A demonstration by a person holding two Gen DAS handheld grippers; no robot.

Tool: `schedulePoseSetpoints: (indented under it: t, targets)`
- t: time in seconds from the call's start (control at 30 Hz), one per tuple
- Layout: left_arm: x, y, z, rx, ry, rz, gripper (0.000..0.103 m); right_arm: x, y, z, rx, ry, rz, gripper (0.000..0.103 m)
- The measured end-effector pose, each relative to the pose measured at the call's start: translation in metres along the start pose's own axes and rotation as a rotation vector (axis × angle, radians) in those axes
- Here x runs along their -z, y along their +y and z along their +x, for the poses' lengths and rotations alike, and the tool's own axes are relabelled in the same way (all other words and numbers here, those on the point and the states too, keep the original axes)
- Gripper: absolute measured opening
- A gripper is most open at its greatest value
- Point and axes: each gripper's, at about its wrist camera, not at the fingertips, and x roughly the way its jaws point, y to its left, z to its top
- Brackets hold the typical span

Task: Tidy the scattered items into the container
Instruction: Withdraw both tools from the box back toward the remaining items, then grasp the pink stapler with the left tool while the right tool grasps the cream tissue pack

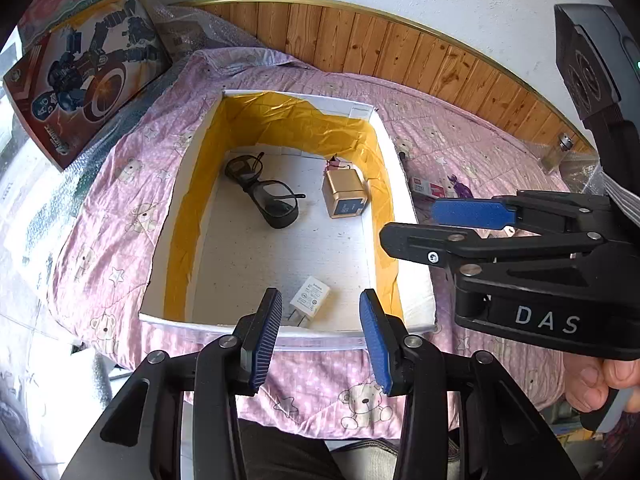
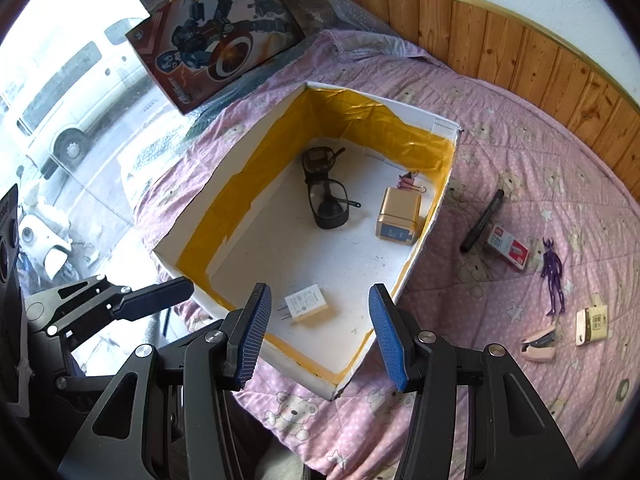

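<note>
My box (image 2: 424,220) with yellow-lined walls holds glasses (image 2: 326,196), a gold cube (image 2: 398,216), a pink clip (image 2: 408,180) and a white charger (image 2: 306,304). I have my left gripper (image 1: 320,334) and right gripper (image 2: 318,332) both spread and empty over its near edge. On the pink quilt (image 2: 500,140) beside the box lie a marker (image 2: 482,220), staple box (image 2: 508,246), purple figure (image 2: 554,276), stapler (image 2: 538,344) and small carton (image 2: 594,324).

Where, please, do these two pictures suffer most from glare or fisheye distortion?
Right wrist view: the window at left is blown out; the wooden headboard bows into an arc. Left wrist view: its left edge is washed out, and the headboard curves likewise.
</note>
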Motion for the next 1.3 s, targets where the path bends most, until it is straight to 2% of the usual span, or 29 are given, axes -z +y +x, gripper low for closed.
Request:
schedulePoseSetpoints:
  t: [0.2, 0.43, 0.67, 0.87, 1.0, 1.3]
  targets:
    - [0.013, -0.015, -0.016, -0.018, -0.065, 0.057, 0.042, 0.03, -0.006, -0.02, 0.012, -0.065, 0.021, 0.055]
    - [0.027, -0.053, -0.026, -0.054, -0.146, 0.184, 0.042, 0.071, -0.032, -0.037, -0.02, -0.127, 0.139, 0.055]
    - [0.046, -0.08, -0.03, -0.057, -0.19, 0.245, 0.042, 0.126, -0.06, -0.058, -0.04, -0.269, 0.287, 0.055]
    - [0.061, -0.1, -0.021, -0.05, -0.182, 0.297, 0.042, 0.163, -0.088, -0.054, -0.015, -0.271, 0.366, 0.055]
    - [0.065, -0.123, -0.01, -0.013, -0.164, 0.348, 0.042, 0.186, -0.116, -0.05, 0.004, -0.261, 0.441, 0.055]
    - [0.063, -0.184, 0.047, 0.093, -0.054, 0.409, 0.042, 0.224, -0.191, -0.042, 0.061, -0.241, 0.618, 0.055]
